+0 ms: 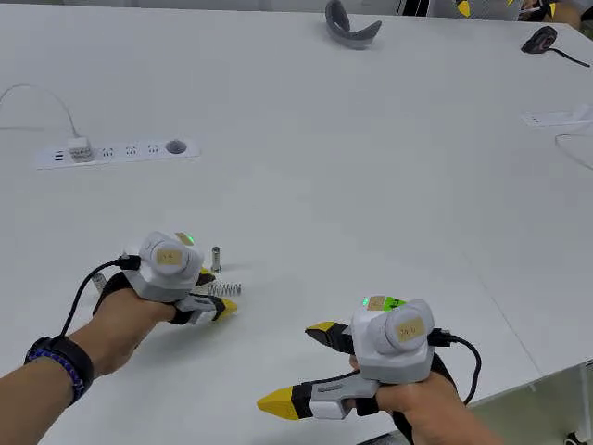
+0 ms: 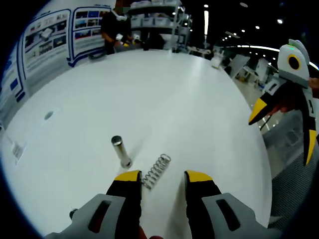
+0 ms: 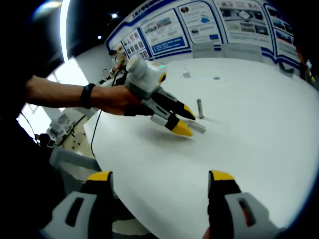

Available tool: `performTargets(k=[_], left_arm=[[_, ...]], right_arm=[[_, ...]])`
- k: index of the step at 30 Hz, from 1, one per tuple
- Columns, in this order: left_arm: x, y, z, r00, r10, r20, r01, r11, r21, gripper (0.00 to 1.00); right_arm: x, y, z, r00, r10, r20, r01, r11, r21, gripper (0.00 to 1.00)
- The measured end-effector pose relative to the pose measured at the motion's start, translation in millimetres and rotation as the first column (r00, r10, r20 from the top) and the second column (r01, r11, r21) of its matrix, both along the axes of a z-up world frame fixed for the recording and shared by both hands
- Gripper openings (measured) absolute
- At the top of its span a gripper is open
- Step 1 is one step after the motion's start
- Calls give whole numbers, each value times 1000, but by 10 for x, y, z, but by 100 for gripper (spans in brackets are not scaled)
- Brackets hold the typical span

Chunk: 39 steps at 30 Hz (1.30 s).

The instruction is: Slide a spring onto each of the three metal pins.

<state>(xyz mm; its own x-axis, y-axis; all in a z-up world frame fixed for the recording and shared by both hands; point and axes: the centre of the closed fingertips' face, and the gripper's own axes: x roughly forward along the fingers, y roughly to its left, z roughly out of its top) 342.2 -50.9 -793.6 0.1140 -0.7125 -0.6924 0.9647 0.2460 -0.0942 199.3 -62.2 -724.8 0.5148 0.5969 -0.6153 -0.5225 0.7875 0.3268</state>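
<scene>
A small metal spring [image 1: 224, 289] lies flat on the white table [image 1: 352, 185]. One short metal pin [image 1: 216, 258] stands upright just beyond it. My left gripper [image 1: 216, 288] is open and low over the table, its yellow fingertips on either side of the spring. In the left gripper view the spring [image 2: 155, 171] lies slanted by the left fingertip [image 2: 128, 176], with the pin [image 2: 119, 149] close ahead. My right gripper [image 1: 298, 366] is open with nothing between its fingers, near the table's front edge. The right gripper view looks at the left gripper [image 3: 185, 120], the spring [image 3: 198, 128] and the pin [image 3: 200, 108].
A white power strip [image 1: 116, 151] with a plugged cable lies at the far left. A grey curved object [image 1: 352, 28] and a black item [image 1: 540, 39] sit at the far edge. The table's edge runs close along the right front.
</scene>
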Motion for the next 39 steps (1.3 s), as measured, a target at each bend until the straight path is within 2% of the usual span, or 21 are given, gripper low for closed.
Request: performTargets(k=[4, 6, 9, 12, 13, 17, 19, 21, 26, 31, 39], left_arm=[[5, 1, -72, 1000, -16, 20, 15, 1000, 20, 26], [-6, 3, -81, 1000, -16, 20, 16, 1000, 21, 23], [44, 51, -102, 999, 29, 35, -30, 999, 32, 14], [47, 100, -95, 995, 94, 14, -95, 995, 25, 11], [40, 104, -93, 995, 96, 12, -96, 995, 21, 11], [-92, 173, -98, 996, 84, 7, -84, 996, 37, 11], [-141, 233, -107, 995, 98, 3, -98, 994, 44, 11], [-194, 291, -110, 993, 119, -15, -118, 992, 35, 11], [-297, 460, -102, 988, 149, -28, -148, 989, 30, 10], [-380, 646, -28, 980, 194, -45, -193, 981, 12, 10], [-484, 836, 88, 972, 230, -54, -232, 973, -21, 10]], right_arm=[[-9, 27, -17, 1000, 7, -5, -7, 1000, 0, 79], [-12, 35, -23, 1000, 10, -8, -10, 1000, 0, 79], [-7, 41, -21, 1000, 10, -8, -10, 1000, 1, 79], [-1, 41, -13, 1000, 6, -7, -6, 1000, 4, 79], [-2, 44, -12, 1000, 7, -6, -7, 1000, 5, 79], [-19, 51, -29, 1000, 16, -13, -16, 1000, -3, 78], [-24, 49, -35, 1000, 16, -17, -16, 1000, -4, 78], [-27, 52, -29, 1000, 17, -15, -17, 1000, -5, 78], [-30, 56, -16, 1000, 13, -15, -13, 1000, -1, 78], [-19, 74, -1, 1000, 1, -14, -1, 1000, 17, 77], [-22, 134, 6, 1000, 3, -17, -2, 1000, 29, 76]])
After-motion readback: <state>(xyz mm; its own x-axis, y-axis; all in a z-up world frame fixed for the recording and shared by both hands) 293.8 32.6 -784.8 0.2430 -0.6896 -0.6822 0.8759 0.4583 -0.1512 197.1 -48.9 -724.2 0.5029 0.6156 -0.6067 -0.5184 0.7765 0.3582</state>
